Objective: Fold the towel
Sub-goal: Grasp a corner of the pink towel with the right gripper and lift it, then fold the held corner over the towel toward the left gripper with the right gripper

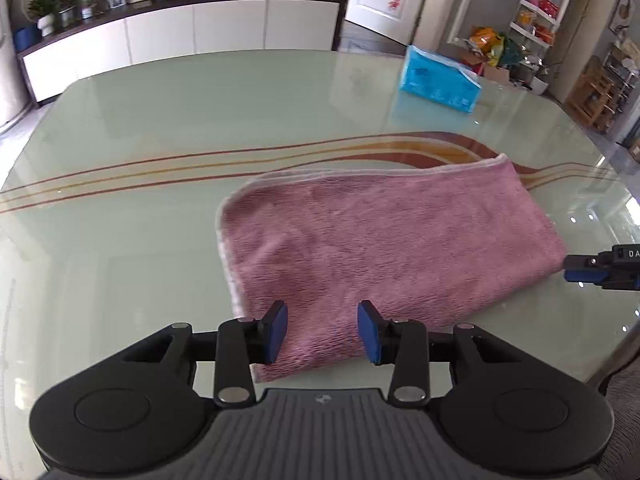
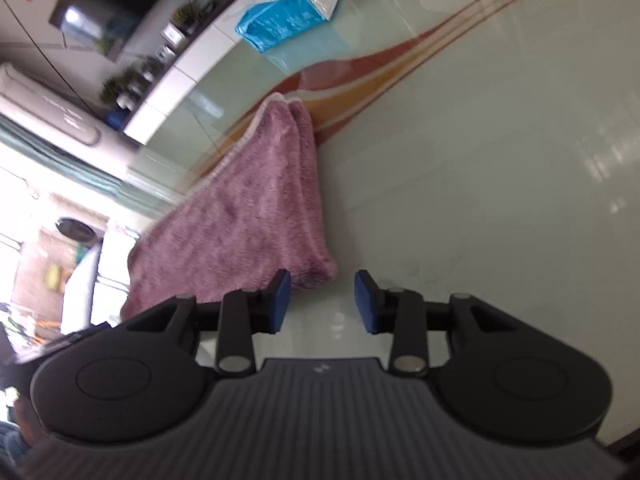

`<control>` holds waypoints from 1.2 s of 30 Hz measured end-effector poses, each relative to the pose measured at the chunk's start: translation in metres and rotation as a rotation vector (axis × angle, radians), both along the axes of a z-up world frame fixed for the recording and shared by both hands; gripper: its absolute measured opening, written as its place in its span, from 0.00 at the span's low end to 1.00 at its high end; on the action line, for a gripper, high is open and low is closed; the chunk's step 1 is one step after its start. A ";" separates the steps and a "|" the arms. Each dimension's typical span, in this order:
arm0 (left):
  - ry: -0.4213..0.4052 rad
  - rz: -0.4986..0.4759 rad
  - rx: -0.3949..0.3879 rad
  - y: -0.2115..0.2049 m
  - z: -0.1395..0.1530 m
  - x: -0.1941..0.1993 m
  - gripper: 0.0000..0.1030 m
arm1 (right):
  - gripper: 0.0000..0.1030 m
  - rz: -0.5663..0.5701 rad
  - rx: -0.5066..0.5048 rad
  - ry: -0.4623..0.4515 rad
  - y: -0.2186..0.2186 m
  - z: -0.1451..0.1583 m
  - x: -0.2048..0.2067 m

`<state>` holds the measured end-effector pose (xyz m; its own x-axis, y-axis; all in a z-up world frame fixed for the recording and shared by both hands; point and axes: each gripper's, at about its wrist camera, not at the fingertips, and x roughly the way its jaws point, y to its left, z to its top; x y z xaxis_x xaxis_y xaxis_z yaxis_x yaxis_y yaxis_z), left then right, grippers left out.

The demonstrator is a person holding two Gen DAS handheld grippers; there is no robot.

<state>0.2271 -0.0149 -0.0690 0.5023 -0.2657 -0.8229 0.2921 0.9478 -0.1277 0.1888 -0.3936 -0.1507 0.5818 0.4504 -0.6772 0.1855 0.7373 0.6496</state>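
Here my left hand-held gripper (image 1: 322, 332) hangs released, its blue pads apart over the near edge of the pink towel (image 1: 384, 248), which lies folded flat on the glossy desk (image 1: 160, 128). My right hand-held gripper (image 2: 322, 302) is also released, gripping nothing, just beside the towel's corner. Well beyond both sits a blue packet (image 1: 440, 78).

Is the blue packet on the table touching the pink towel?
Apart. In the left wrist view the blue packet lies far behind the pink towel, with a bare stretch of the glass table between them.
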 end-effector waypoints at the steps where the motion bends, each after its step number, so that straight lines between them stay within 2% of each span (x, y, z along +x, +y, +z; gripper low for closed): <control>1: 0.008 -0.002 0.004 -0.002 -0.004 0.002 0.41 | 0.34 -0.015 0.011 -0.006 0.001 -0.001 0.000; 6: 0.073 -0.009 -0.001 0.000 -0.023 0.008 0.39 | 0.34 -0.098 0.071 -0.021 0.005 -0.007 0.003; 8: 0.074 -0.017 -0.003 0.000 -0.027 0.009 0.39 | 0.29 -0.137 0.093 -0.020 0.003 -0.011 0.004; 9: 0.073 -0.019 -0.004 0.000 -0.028 0.009 0.39 | 0.21 -0.157 0.104 -0.020 0.003 -0.013 0.005; 12: 0.074 -0.024 -0.015 0.002 -0.026 0.009 0.39 | 0.15 -0.176 0.093 -0.031 0.005 -0.015 0.004; 15: 0.072 -0.019 -0.030 0.009 -0.021 0.008 0.38 | 0.13 -0.164 0.040 -0.059 0.012 -0.006 0.002; 20: 0.093 -0.021 -0.046 0.029 -0.018 0.007 0.38 | 0.12 -0.080 -0.151 -0.171 0.042 0.033 0.002; 24: 0.116 -0.022 -0.050 0.036 -0.026 0.011 0.38 | 0.12 0.011 -0.247 -0.256 0.076 0.063 0.008; 30: 0.117 -0.038 -0.087 0.041 -0.031 0.014 0.38 | 0.12 0.182 -0.344 -0.352 0.142 0.091 0.019; 36: 0.128 -0.047 -0.141 0.050 -0.035 0.017 0.38 | 0.12 0.411 -0.364 -0.406 0.227 0.095 0.034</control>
<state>0.2437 0.0351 -0.1038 0.3806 -0.4035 -0.8321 0.3084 0.9037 -0.2971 0.2232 -0.1670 -0.0554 0.6519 0.4739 -0.5920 -0.3626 0.8804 0.3056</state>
